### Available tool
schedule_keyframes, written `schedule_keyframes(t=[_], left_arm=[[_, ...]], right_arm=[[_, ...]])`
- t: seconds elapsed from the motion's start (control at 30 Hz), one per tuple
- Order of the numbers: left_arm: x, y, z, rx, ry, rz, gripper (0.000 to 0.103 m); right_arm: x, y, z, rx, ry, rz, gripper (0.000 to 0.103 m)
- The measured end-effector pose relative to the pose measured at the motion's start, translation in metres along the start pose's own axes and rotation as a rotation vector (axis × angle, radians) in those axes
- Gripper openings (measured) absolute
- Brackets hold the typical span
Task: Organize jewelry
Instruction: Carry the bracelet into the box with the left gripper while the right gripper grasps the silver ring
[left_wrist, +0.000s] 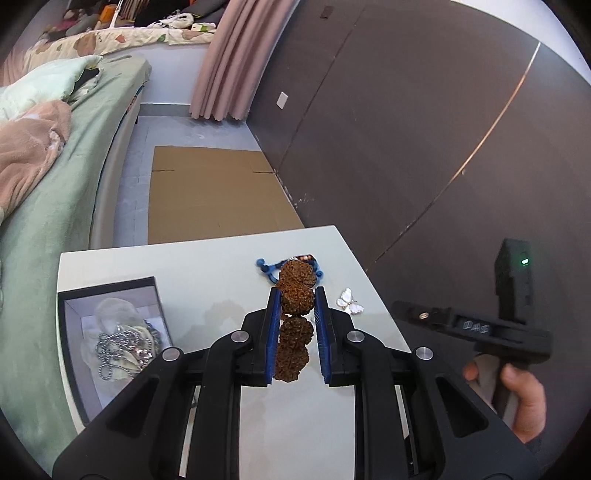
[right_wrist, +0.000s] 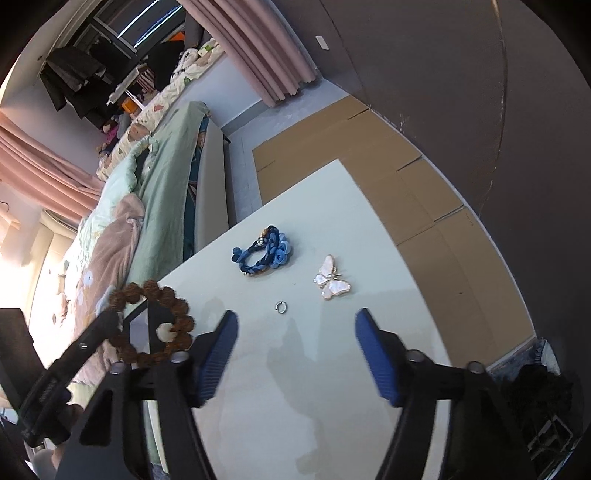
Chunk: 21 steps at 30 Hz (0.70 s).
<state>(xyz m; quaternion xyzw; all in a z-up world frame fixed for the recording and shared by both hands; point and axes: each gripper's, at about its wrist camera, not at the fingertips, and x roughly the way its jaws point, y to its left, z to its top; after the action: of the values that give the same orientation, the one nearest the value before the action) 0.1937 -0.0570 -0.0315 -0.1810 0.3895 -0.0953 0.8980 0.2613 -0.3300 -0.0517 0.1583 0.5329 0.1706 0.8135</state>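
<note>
My left gripper (left_wrist: 296, 295) is shut on a brown knobbly bead bracelet (left_wrist: 295, 301) and holds it above the white table (left_wrist: 207, 273). The same bracelet shows in the right wrist view (right_wrist: 155, 325), hanging from the left gripper. My right gripper (right_wrist: 295, 321) is open and empty above the table; in the left wrist view it is seen from the side (left_wrist: 402, 308). On the table lie a blue braided bracelet (right_wrist: 264, 254), a white butterfly brooch (right_wrist: 331, 282) and a small silver ring (right_wrist: 281, 306). The brooch also shows in the left wrist view (left_wrist: 349, 301).
A dark open box (left_wrist: 110, 332) with a silver chain (left_wrist: 125, 350) and pale cloth stands on the table's left side. Flat cardboard (left_wrist: 214, 192) lies on the floor beyond the table. A bed (left_wrist: 48, 206) is to the left, a dark wall (left_wrist: 406, 129) to the right.
</note>
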Motion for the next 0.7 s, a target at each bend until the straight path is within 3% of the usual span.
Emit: schedule_keyframes(t=[0.1, 0.7], left_arm=[[-0.002, 0.010, 0.003, -0.012, -0.002, -0.003, 0.018], [-0.034, 0.076, 0.019, -0.101, -0.043, 0.003, 0.018]], right_arm=[[0.019, 0.016, 0.001, -0.045, 0.037, -0.021, 0.045], [0.108, 0.061, -0.004, -0.214, 0.146, -0.269, 0.029]])
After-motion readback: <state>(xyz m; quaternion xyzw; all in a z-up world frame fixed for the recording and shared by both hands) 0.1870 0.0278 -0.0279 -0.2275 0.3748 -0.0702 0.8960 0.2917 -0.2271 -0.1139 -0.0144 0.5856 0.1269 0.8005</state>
